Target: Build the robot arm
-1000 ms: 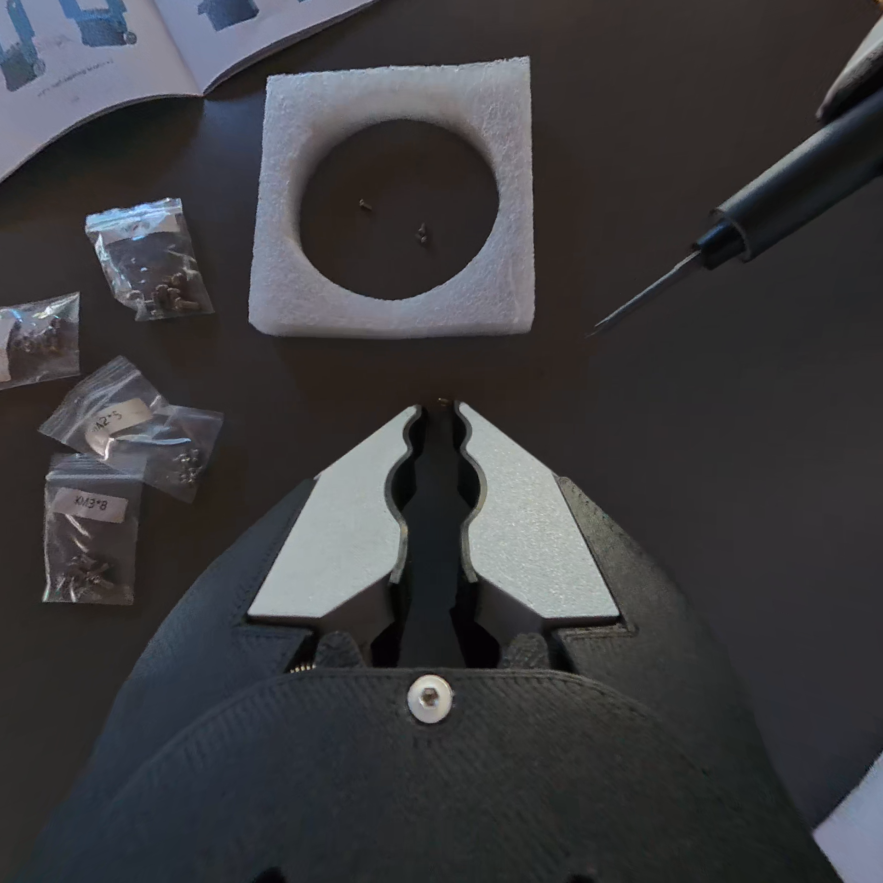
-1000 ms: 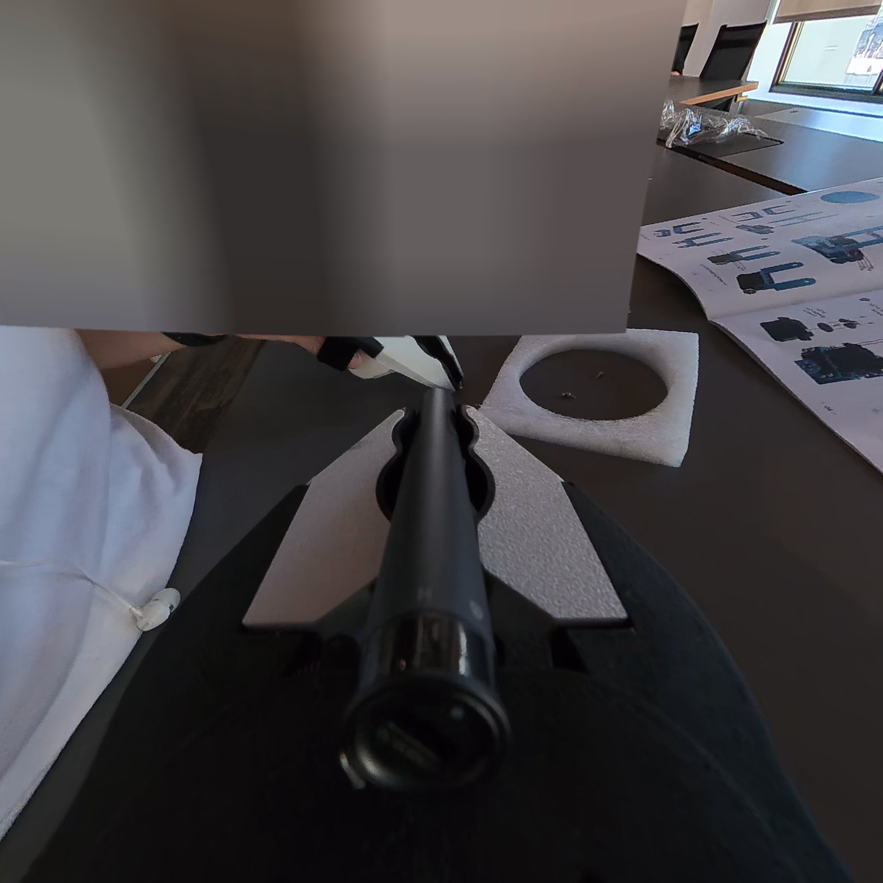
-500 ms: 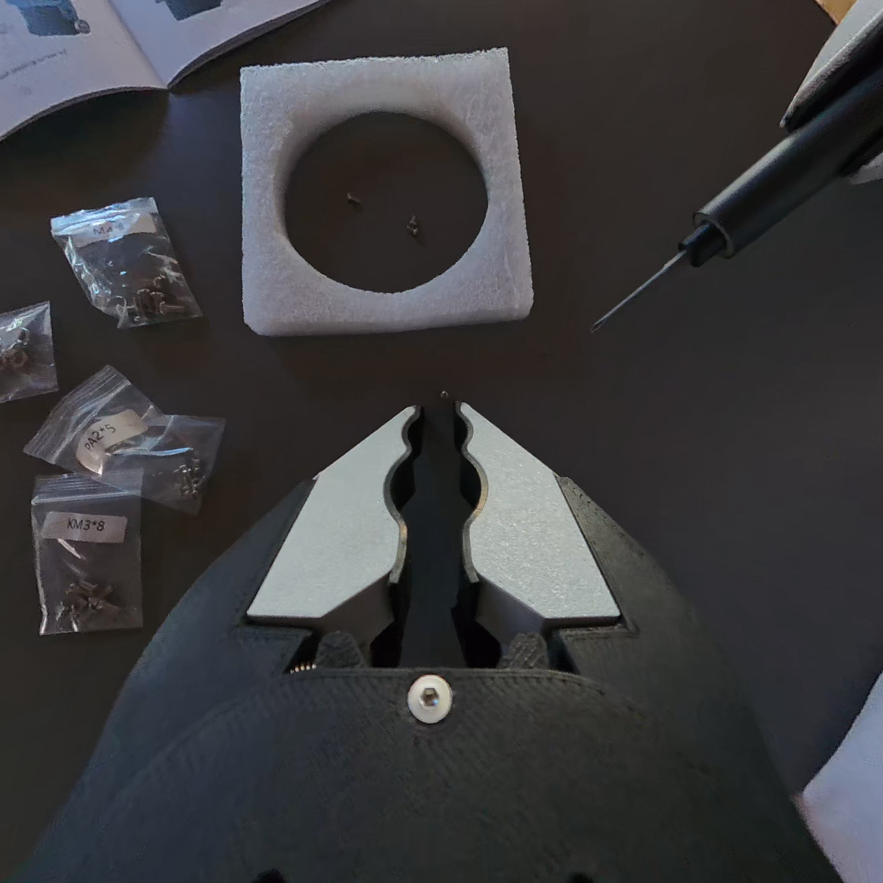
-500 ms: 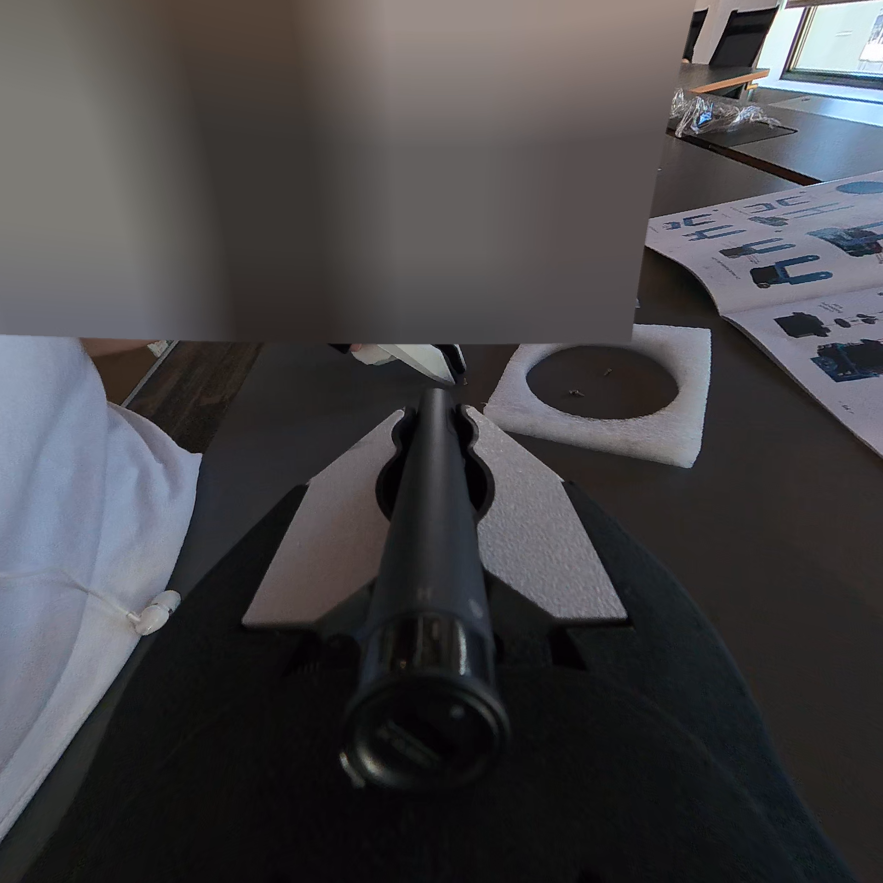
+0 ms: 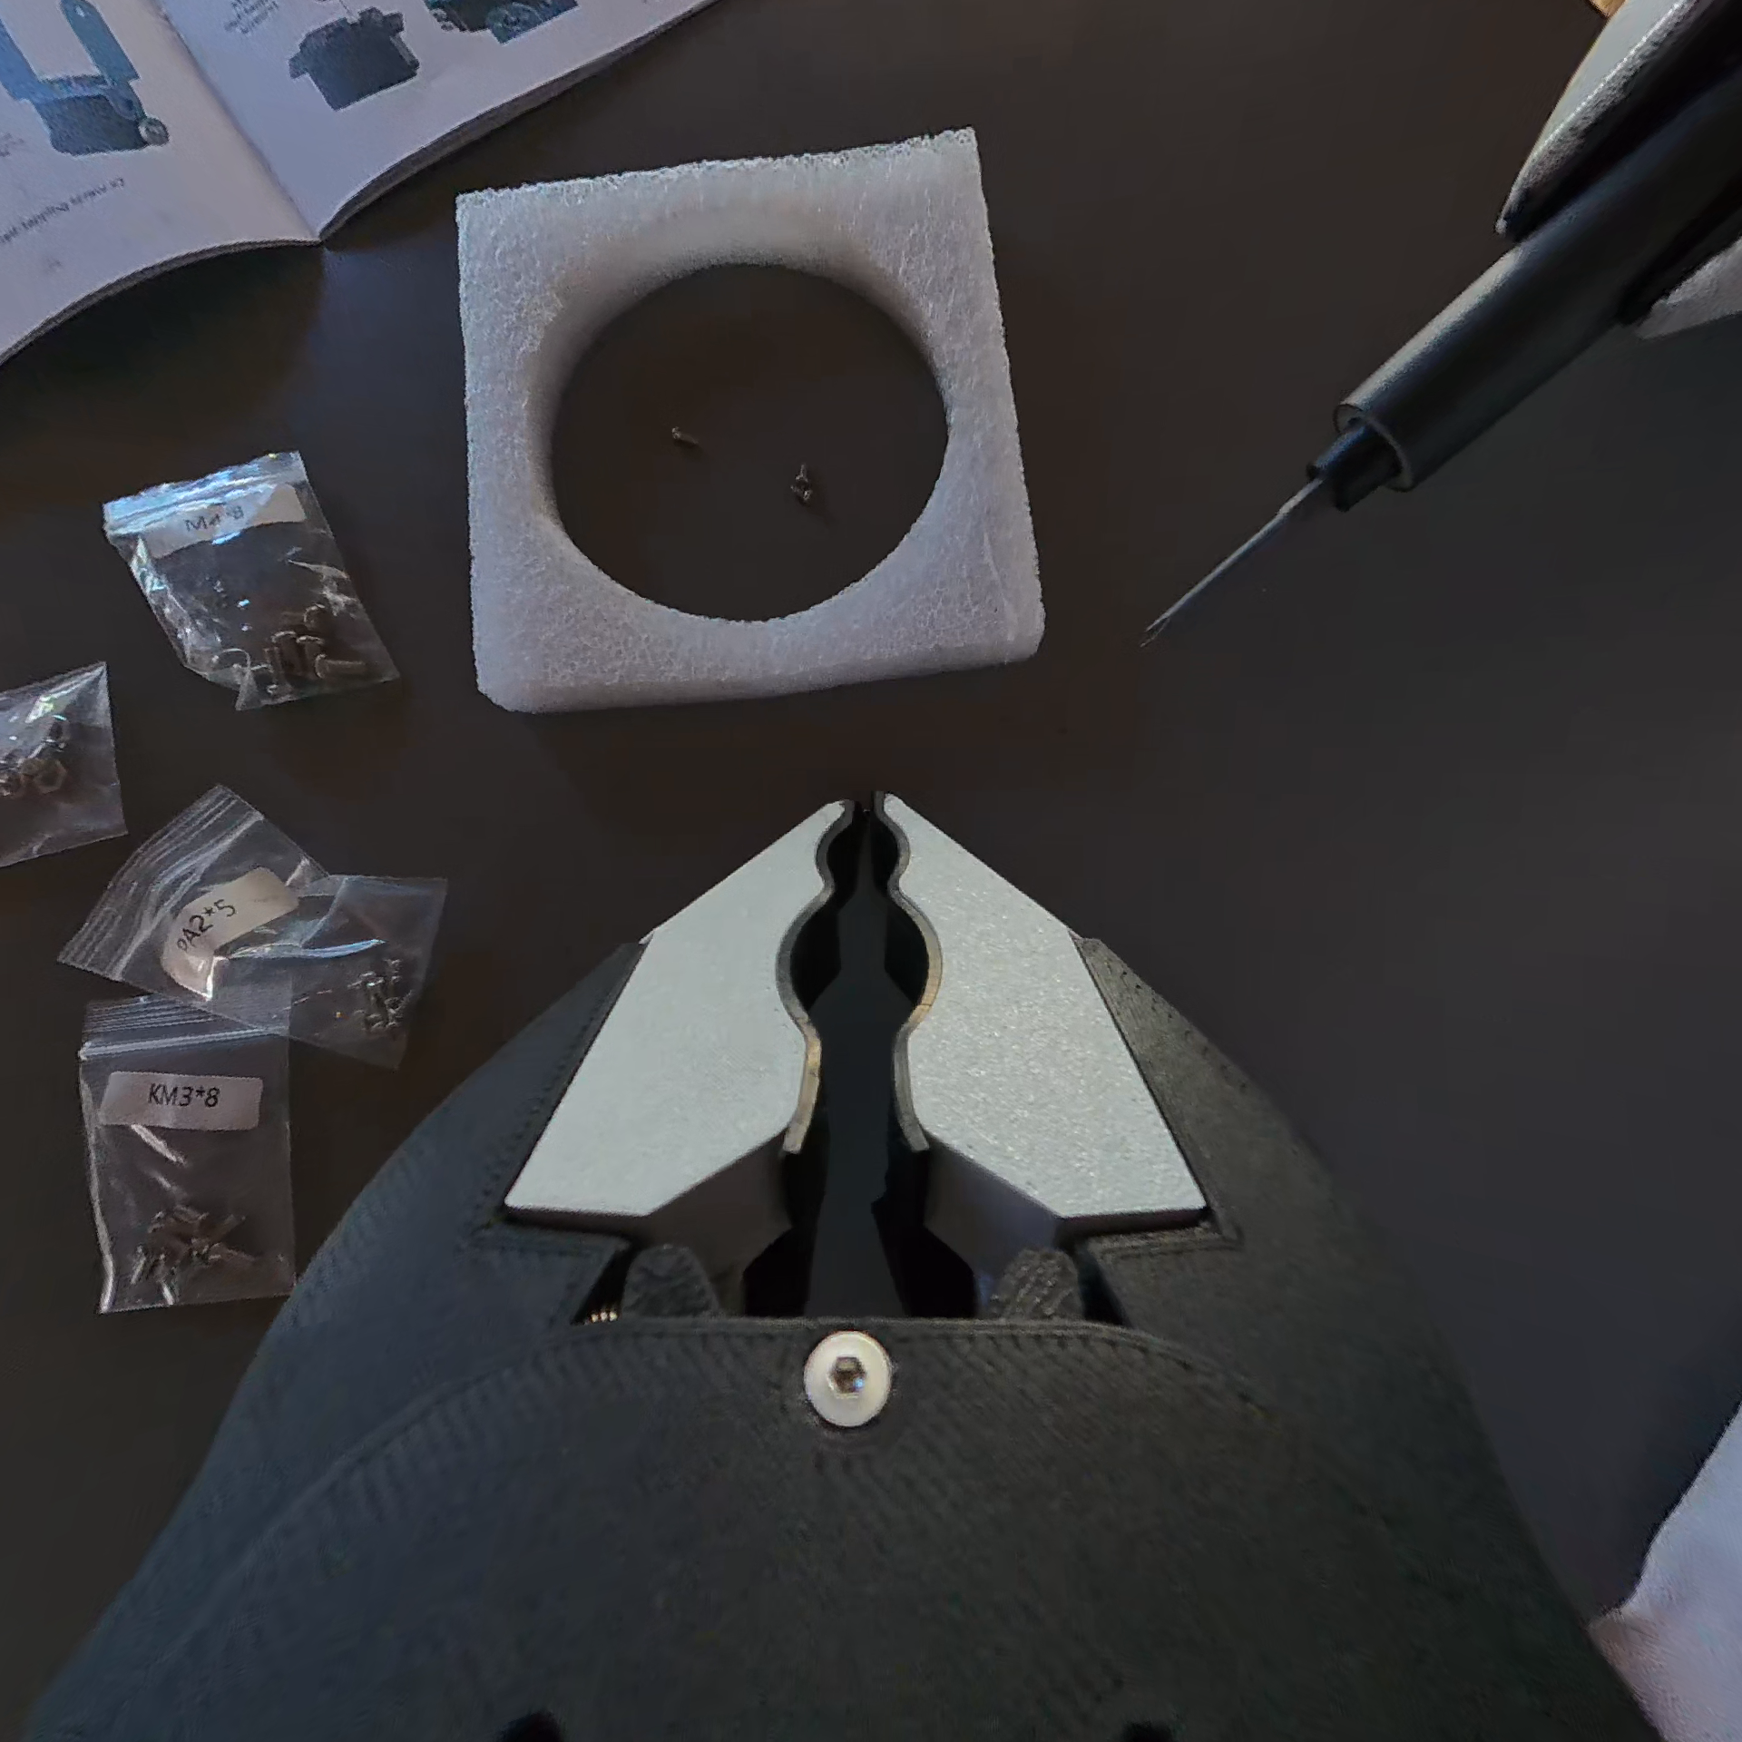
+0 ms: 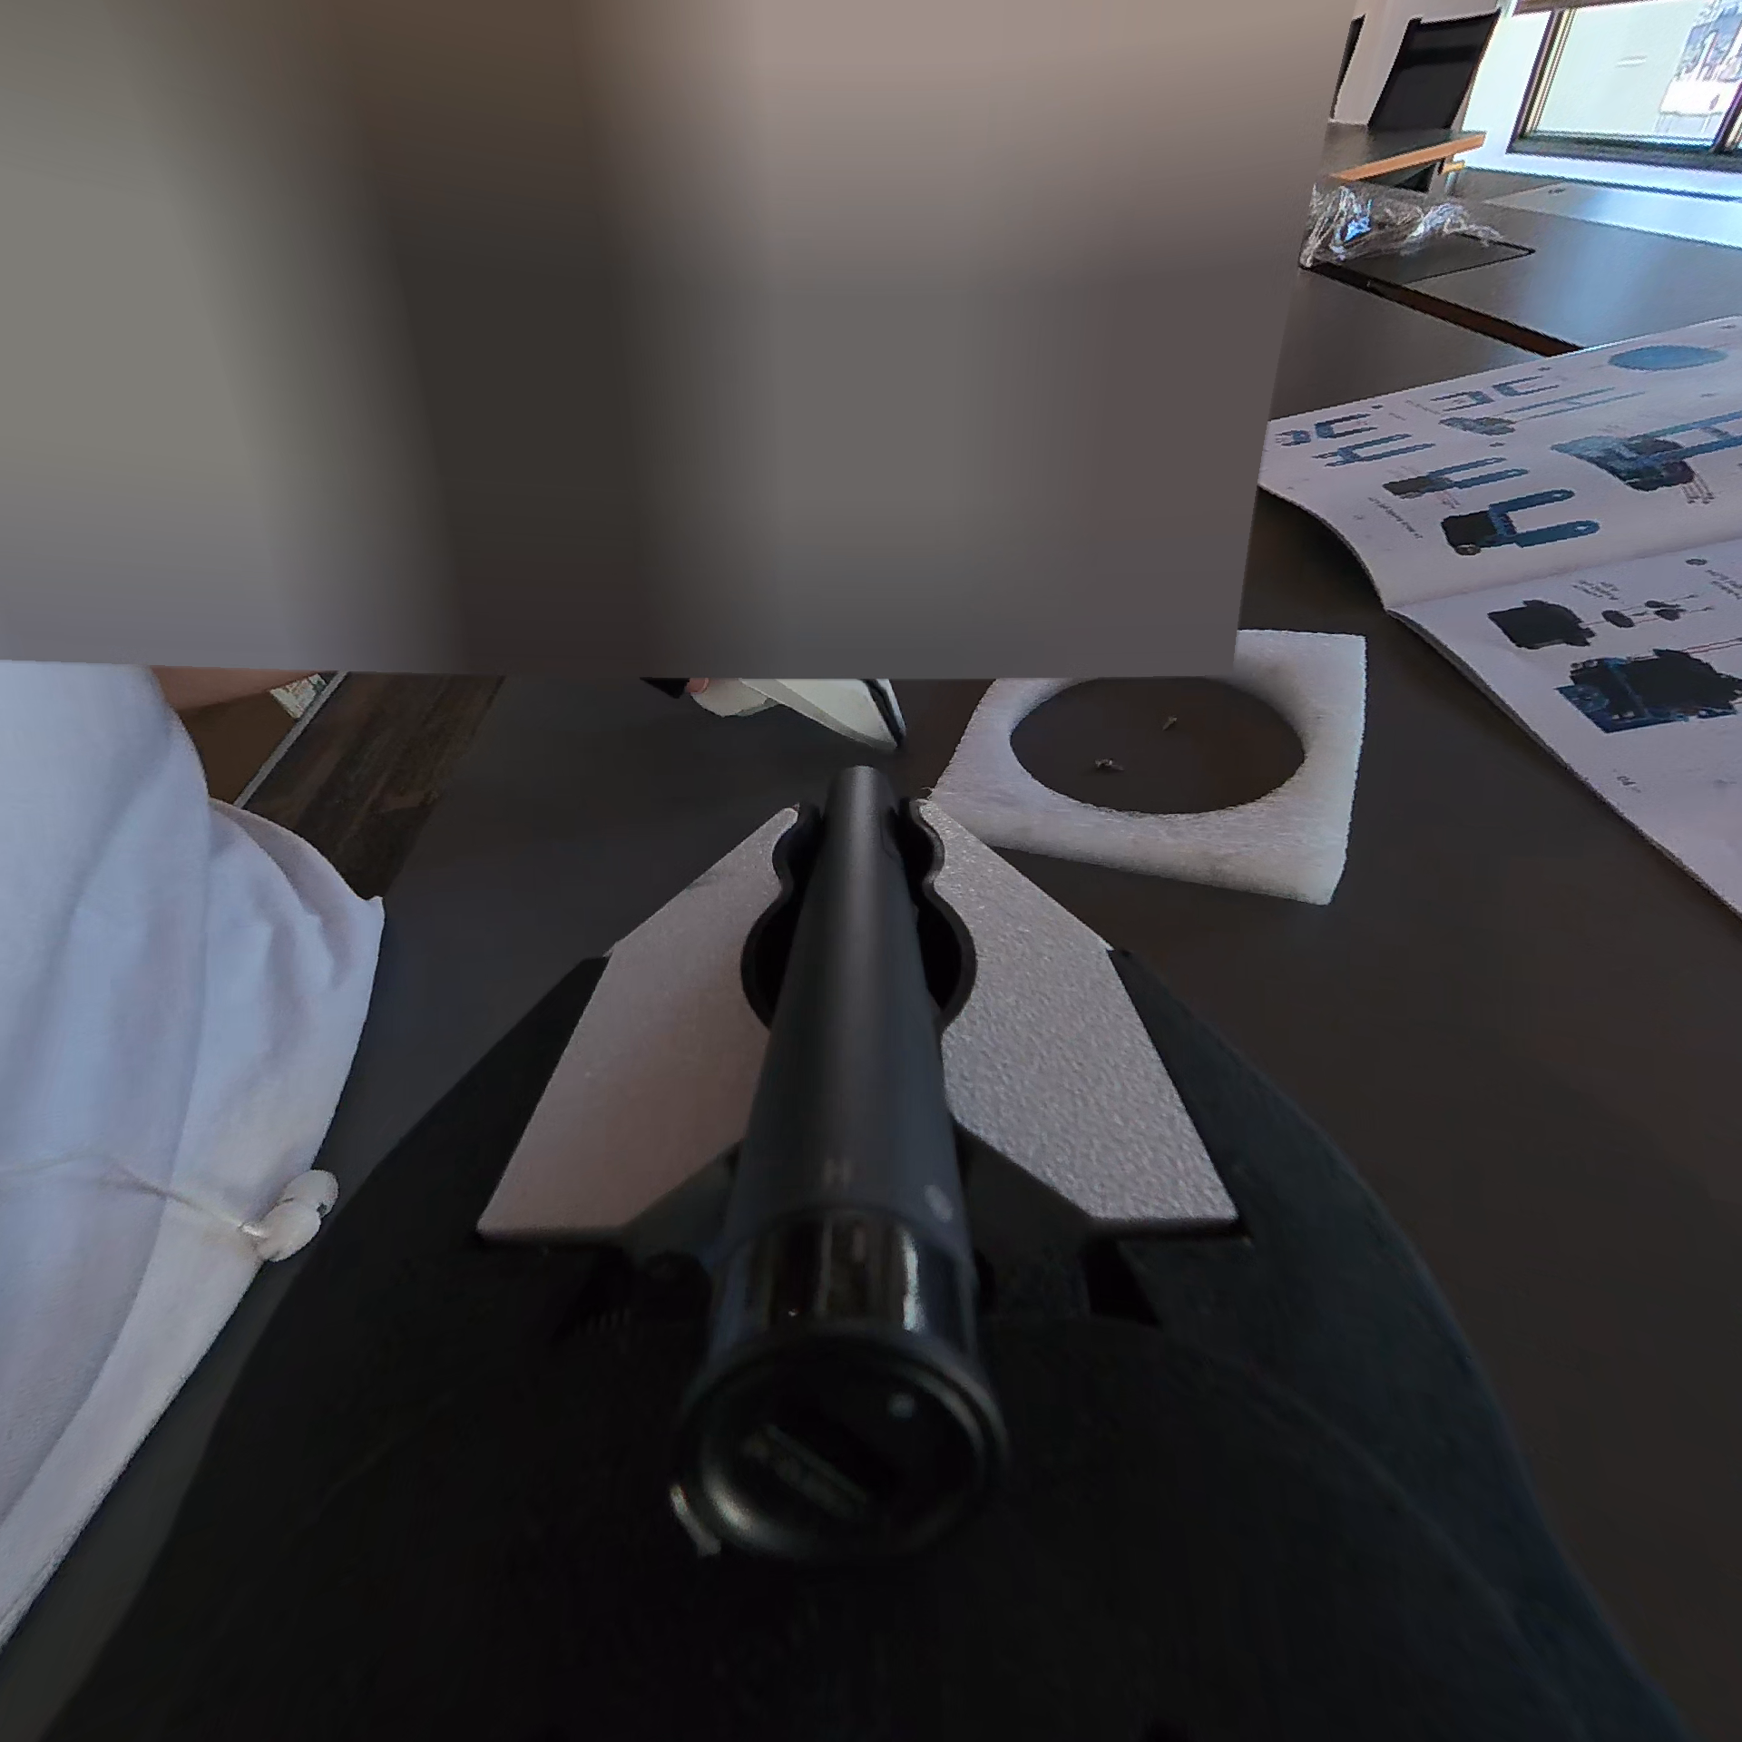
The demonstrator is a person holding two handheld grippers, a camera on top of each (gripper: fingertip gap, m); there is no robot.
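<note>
My left tool [image 5: 865,809] hovers over the dark surface [image 5: 1320,943] with its tips pinched almost together; I cannot make out anything between them. Just beyond the tips lies a white foam square [image 5: 745,603] with a round hole cut through it, and two tiny screws [image 5: 682,436] rest on the surface inside that hole. Toward the left edge of this view sit several small clear bags [image 5: 250,580] of hardware, some overlapping one another. An open booklet [image 5: 188,141] lies at the far left corner, beyond the bags and the foam. My right tool [image 6: 853,811] is clenched on a black driver [image 6: 848,1084], whose handle runs back along the fingers toward the camera, with the butt end nearest the lens. In the left wrist view the driver [image 5: 1470,349] comes in from the upper right, tilted down, its thin bit pointing at bare surface just right of the foam; I cannot tell whether the tip touches. In the right wrist view the foam [image 6: 1169,848] lies ahead and to the right, the booklet [image 6: 1555,584] farther right, and a white sleeve [image 6: 123,1037] fills the left side.
</note>
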